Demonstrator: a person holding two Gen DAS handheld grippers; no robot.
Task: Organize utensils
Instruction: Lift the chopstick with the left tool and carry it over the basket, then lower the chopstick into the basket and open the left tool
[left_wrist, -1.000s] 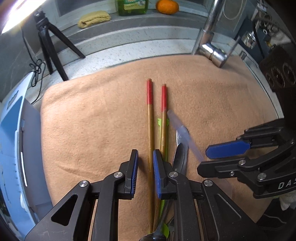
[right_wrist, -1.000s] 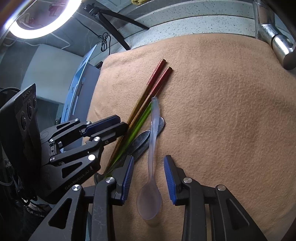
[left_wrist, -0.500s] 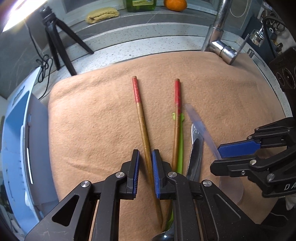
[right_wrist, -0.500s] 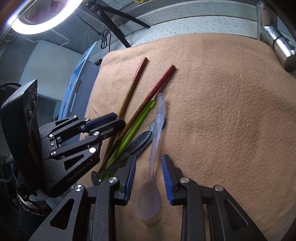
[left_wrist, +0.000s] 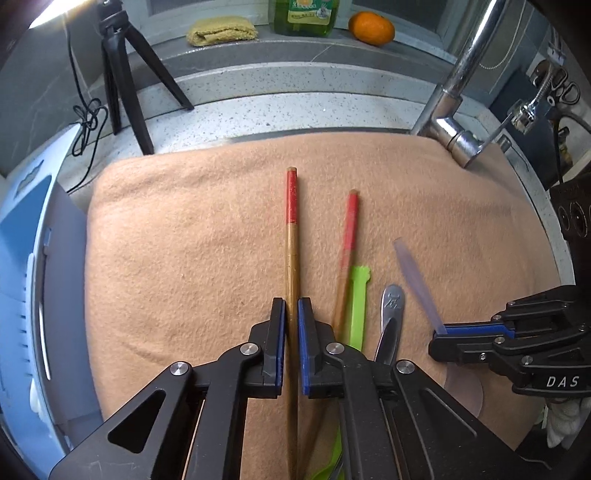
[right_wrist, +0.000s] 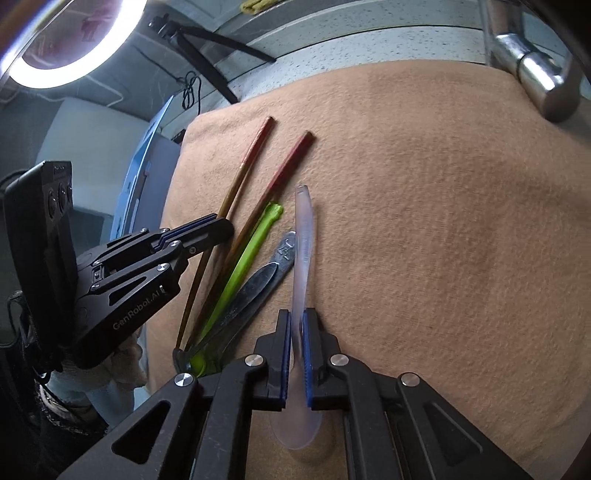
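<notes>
On the tan cloth (left_wrist: 184, 258), my left gripper (left_wrist: 291, 306) has its jaws closing on a red-tipped wooden chopstick (left_wrist: 291, 258), pads tight against its shaft. The second chopstick (left_wrist: 347, 240) lies just right of it, then a green plastic utensil (left_wrist: 354, 295) and a metal spoon handle (left_wrist: 393, 306). My right gripper (right_wrist: 295, 317) has its jaws closing on the neck of a translucent plastic spoon (right_wrist: 303, 240), whose bowl sits below the fingers. The left gripper (right_wrist: 221, 229) shows at the left of the right wrist view, over the held chopstick (right_wrist: 251, 162). The right gripper (left_wrist: 439, 336) shows at the right of the left wrist view.
A chrome faucet (left_wrist: 458, 110) rises at the cloth's far right corner. A black tripod (left_wrist: 122, 81) stands on the speckled counter behind. A blue-and-white rack (left_wrist: 26, 277) borders the cloth on the left. A soap bottle (left_wrist: 303, 16), an orange (left_wrist: 371, 27) and a yellow cloth (left_wrist: 221, 31) sit on the ledge.
The left jaws narrowed onto one chopstick, which moved apart from the other. The right jaws closed from wide apart onto the translucent spoon's neck.
</notes>
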